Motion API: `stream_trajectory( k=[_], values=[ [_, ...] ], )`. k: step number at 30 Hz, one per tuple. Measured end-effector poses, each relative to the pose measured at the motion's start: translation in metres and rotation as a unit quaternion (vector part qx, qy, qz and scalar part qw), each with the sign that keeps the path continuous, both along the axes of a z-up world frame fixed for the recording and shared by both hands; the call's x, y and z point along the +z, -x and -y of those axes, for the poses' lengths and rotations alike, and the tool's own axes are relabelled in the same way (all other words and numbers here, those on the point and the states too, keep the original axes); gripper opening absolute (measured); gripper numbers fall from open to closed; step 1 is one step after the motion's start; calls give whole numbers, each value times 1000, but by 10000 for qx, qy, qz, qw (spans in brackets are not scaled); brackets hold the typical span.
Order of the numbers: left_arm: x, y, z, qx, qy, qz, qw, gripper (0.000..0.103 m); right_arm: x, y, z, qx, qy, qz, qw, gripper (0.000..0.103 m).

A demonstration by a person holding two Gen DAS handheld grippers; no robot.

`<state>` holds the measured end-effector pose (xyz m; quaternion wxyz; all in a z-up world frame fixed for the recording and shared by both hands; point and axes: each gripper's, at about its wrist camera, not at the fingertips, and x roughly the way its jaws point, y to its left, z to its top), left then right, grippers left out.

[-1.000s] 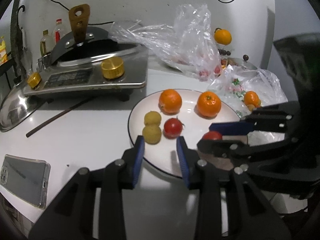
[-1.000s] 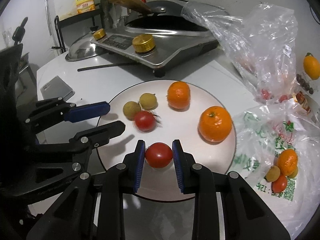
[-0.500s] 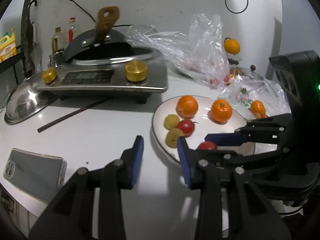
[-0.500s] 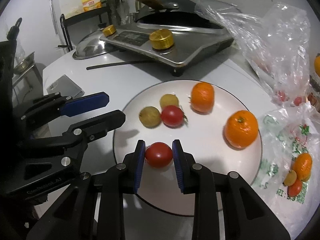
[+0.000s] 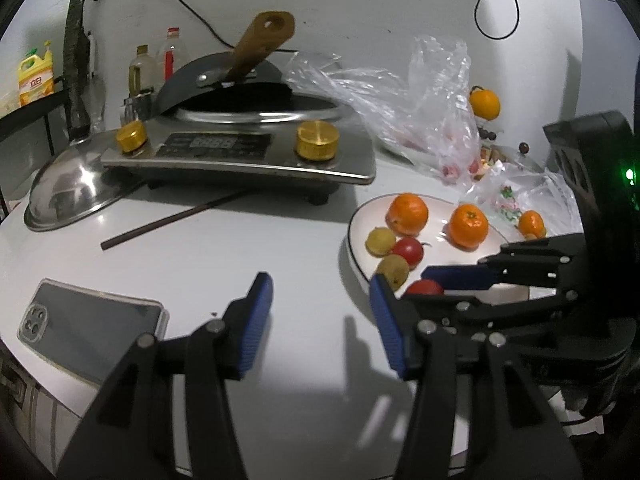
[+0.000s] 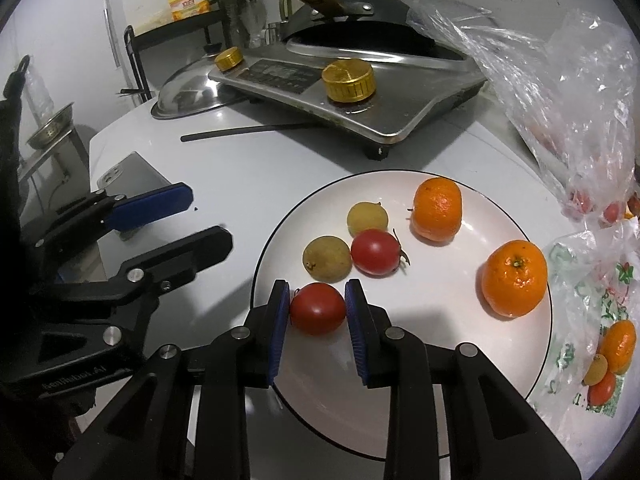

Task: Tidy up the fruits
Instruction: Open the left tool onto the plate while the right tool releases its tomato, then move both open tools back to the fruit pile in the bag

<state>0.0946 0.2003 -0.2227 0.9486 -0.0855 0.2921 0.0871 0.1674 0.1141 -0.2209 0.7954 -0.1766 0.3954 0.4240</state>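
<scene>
A white plate (image 6: 440,420) holds two oranges (image 6: 437,210) (image 6: 514,278), two yellow-brown longans (image 6: 327,258) and a red tomato (image 6: 376,251). My right gripper (image 6: 317,292) sits low over the plate's near-left part. A second tomato (image 6: 318,309) is between its blue pads, which touch it while the jaws start opening. My left gripper (image 5: 320,284) hovers over bare table left of the plate (image 5: 436,256). Its jaws are opening with nothing between them. In the left wrist view the right gripper (image 5: 424,286) grips the tomato (image 5: 420,289).
An induction cooker (image 6: 360,92) with a wok stands behind the plate, a steel lid (image 5: 68,188) to its left. A phone (image 5: 92,326) and a dark chopstick (image 5: 176,216) lie on the table. Plastic bags (image 6: 568,92) with more fruit (image 6: 608,344) crowd the right side.
My left gripper has drawn back leftward off the plate, and its jaws have spread wider. The right gripper has kept the tomato and shifted toward the plate's left rim.
</scene>
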Motion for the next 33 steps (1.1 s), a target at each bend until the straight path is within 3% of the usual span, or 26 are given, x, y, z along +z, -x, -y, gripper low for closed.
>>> stream_trajectory(
  k=[15,19,33],
  values=[
    [14,5,19,-43,-169,66,9998,54,21,2,30,-257,-347,196,9989,37],
    [21,5,32,-82,-222,142,9996,69,28,3,45,-358,-491,262,9978,37],
    [38,-5,90,-450,-429,194,9979,69,46,6,120,-836,-784,591,9917,37]
  ],
)
